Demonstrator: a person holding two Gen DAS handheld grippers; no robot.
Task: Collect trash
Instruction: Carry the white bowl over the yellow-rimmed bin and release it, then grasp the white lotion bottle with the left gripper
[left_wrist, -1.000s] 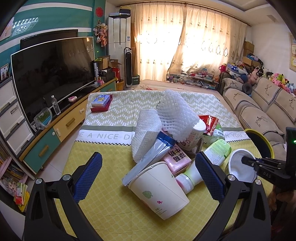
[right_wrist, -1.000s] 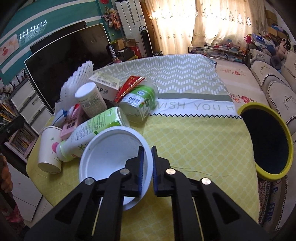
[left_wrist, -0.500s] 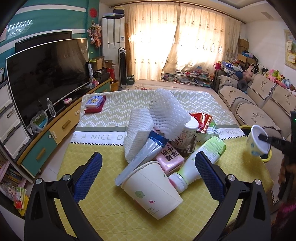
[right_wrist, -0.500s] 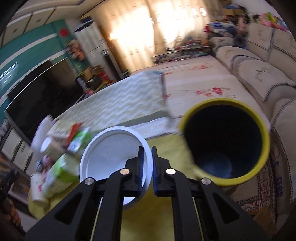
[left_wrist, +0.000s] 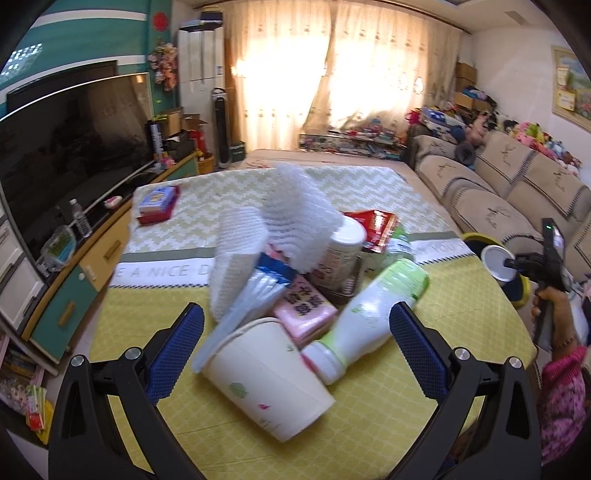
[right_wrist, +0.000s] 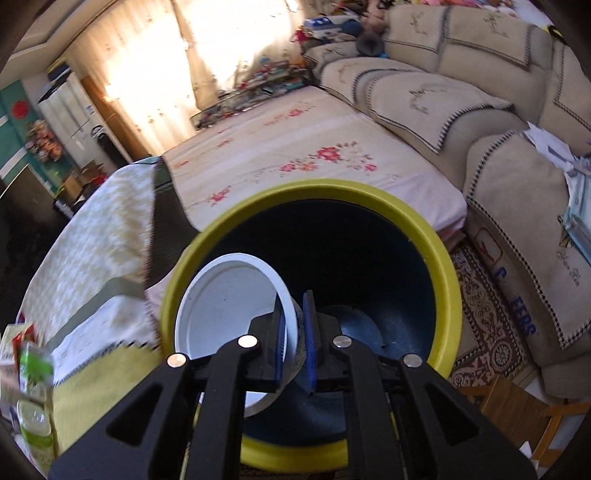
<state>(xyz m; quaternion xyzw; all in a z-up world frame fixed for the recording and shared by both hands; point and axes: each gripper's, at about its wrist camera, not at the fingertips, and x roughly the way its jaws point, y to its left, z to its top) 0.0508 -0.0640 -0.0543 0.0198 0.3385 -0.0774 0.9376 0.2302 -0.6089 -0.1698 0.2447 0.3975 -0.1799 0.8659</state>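
Note:
My right gripper (right_wrist: 294, 343) is shut on the rim of a white paper bowl (right_wrist: 225, 325) and holds it over the open mouth of a yellow-rimmed dark bin (right_wrist: 443, 266). In the left wrist view the bowl (left_wrist: 496, 263) and bin rim (left_wrist: 521, 291) show at the table's right edge. My left gripper (left_wrist: 295, 339) is open and empty just before a trash pile: a tipped paper cup (left_wrist: 269, 380), a green-white bottle (left_wrist: 369, 314), a pink packet (left_wrist: 304, 310), white foam netting (left_wrist: 295, 218), a white can (left_wrist: 340, 254) and red wrappers (left_wrist: 376, 225).
The pile lies on a yellow-and-green tablecloth (left_wrist: 388, 398). A red-and-blue box (left_wrist: 157, 199) sits at the cloth's far left. A TV (left_wrist: 74, 147) on a cabinet stands left, a beige sofa (right_wrist: 498, 122) right, a patterned rug (right_wrist: 487, 325) beside the bin.
My right gripper has carried the white bowl from the table to over the bin's mouth. My left gripper has stayed open and moved slightly closer to the pile.

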